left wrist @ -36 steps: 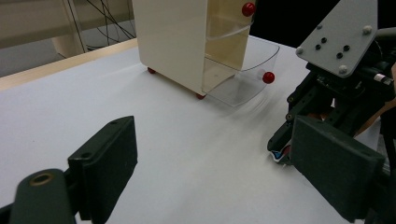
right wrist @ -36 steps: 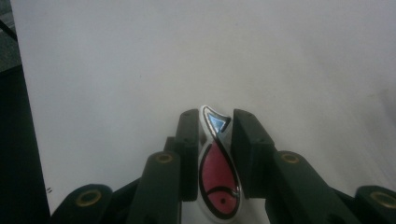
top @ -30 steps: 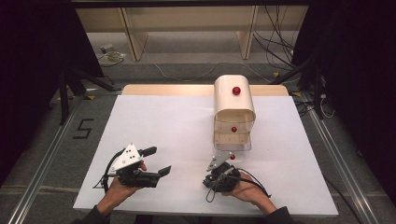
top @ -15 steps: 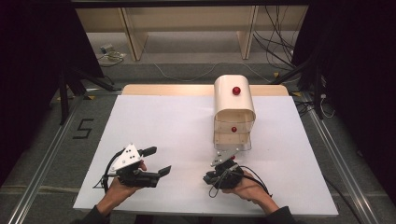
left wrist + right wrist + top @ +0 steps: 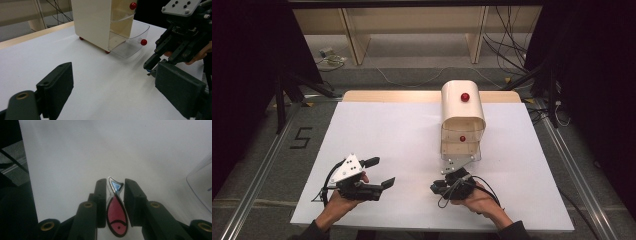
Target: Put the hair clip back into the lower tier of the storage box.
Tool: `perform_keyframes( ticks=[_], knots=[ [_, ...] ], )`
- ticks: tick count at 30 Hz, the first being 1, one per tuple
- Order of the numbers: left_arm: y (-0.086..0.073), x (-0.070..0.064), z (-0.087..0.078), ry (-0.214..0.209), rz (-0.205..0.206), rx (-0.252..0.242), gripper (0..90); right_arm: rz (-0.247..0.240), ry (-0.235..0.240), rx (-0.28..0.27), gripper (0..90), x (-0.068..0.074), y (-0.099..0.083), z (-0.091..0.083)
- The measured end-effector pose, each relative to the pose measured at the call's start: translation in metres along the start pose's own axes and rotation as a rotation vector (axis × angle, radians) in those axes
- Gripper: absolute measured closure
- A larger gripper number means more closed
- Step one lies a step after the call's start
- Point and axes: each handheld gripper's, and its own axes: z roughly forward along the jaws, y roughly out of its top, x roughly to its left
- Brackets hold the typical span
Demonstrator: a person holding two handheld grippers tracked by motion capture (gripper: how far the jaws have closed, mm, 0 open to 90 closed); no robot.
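Fish piece (image 5: 116,213) between right jaws

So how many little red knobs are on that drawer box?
3 knobs. One sits on the box's rounded top, one on the shut middle drawer, one on the pulled-out clear bottom drawer. Others may be hidden.

A laboratory-style recording bay. A table (image 5: 362,130) covered in plain white sheeting stands on a grey floor between metal floor rails (image 5: 257,185), with a taped numeral "5" (image 5: 302,137) alongside. Black curtains (image 5: 242,75) flank the area; loose cables (image 5: 507,30) and bare wooden shelving (image 5: 412,20) lie behind.
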Motion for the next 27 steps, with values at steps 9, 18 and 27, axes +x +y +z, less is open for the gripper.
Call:
perform_keyframes(
  ticks=[9,18,27],
  knots=[
    [0.0002,0.0000,-0.0006,0.000,0.002,-0.001,14.8,0.011,-0.008,-0.031,73.4,0.0004,0.0012,-0.0036],
    [0.0002,0.0002,-0.0008,0.000,0.001,-0.001,14.8,0.011,-0.010,-0.053,73.4,-0.0001,0.0020,-0.0063],
    [0.0002,0.0003,-0.0007,0.000,0.001,0.000,14.8,0.020,-0.008,-0.079,73.4,-0.0009,0.0031,-0.0101]
  ],
)
